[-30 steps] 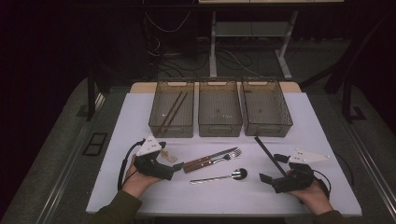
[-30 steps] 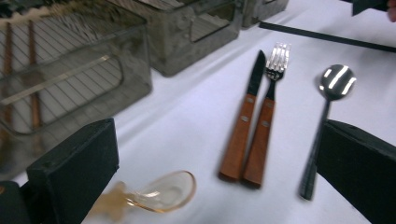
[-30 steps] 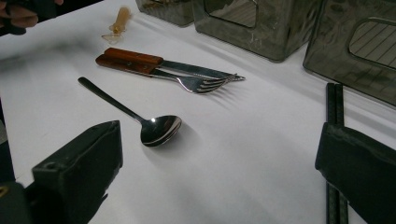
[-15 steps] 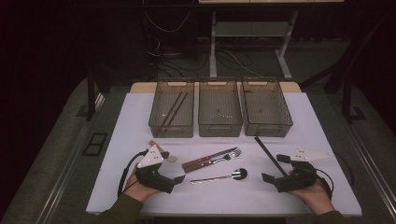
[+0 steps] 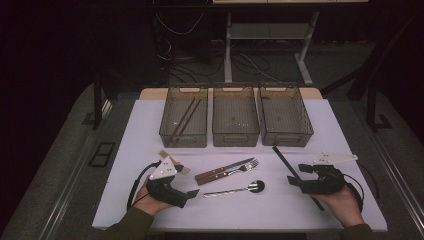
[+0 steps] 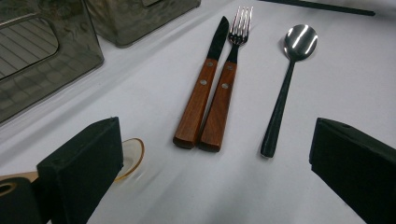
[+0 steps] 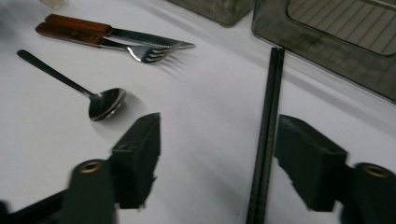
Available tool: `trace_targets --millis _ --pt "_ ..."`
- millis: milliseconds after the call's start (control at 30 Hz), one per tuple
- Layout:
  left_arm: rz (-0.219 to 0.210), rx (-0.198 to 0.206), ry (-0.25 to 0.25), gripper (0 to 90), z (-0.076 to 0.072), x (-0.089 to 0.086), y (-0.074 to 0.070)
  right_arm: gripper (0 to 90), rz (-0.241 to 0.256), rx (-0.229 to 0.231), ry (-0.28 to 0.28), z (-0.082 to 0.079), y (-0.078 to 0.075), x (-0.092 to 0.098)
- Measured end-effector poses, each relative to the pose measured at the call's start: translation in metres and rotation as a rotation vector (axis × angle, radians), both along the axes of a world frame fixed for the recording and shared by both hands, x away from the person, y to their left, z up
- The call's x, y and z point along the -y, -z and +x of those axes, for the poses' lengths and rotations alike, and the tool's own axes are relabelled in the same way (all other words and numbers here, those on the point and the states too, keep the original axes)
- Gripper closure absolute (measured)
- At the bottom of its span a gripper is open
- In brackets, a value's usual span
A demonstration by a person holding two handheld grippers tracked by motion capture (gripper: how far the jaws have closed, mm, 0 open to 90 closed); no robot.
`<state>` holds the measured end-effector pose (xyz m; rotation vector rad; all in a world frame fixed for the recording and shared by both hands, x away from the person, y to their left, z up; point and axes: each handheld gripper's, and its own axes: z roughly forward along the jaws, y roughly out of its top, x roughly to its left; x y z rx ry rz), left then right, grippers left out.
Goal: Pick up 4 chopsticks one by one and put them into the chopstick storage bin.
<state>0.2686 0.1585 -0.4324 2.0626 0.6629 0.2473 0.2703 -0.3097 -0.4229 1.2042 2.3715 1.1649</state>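
Note:
A knife (image 5: 227,170) (image 6: 201,93) and a fork (image 5: 235,171) (image 6: 228,88), both with wooden handles, lie side by side mid-table. In front of them lies a steel spoon (image 5: 237,189) (image 6: 286,79). My left gripper (image 5: 192,195) (image 6: 215,184) rests low at the front left, open and holding nothing, its jaws facing the cutlery handles from a short way off. My right gripper (image 5: 293,178) (image 7: 224,163) is open at the front right. A long black stick (image 5: 295,175) (image 7: 267,135) lies on the table and runs between its jaws, close to the right one.
Three grey bins stand in a row at the back: the left bin (image 5: 170,134) holds brown chopsticks (image 5: 184,119), with the middle bin (image 5: 235,136) and right bin (image 5: 286,137) beside it. A small wooden-handled scoop (image 6: 130,157) lies by my left jaw.
My left gripper has drawn back from the knife handle toward the table's front edge. The right gripper has shifted only slightly beside the black stick.

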Motion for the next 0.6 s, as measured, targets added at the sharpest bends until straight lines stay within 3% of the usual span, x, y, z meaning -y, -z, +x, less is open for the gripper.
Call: trace_targets --millis 167,367,600 --pt "-0.009 -0.008 0.007 2.4 0.000 0.000 0.001 50.6 -0.057 -0.020 0.045 0.007 0.003 0.006" --pt "-0.008 -0.015 0.010 2.3 0.001 0.000 0.001 68.1 -0.059 -0.035 0.052 0.016 0.005 0.017" --pt "-0.008 -0.020 0.018 2.3 0.001 0.001 0.001 78.7 -0.069 -0.062 0.050 0.015 0.009 0.018"
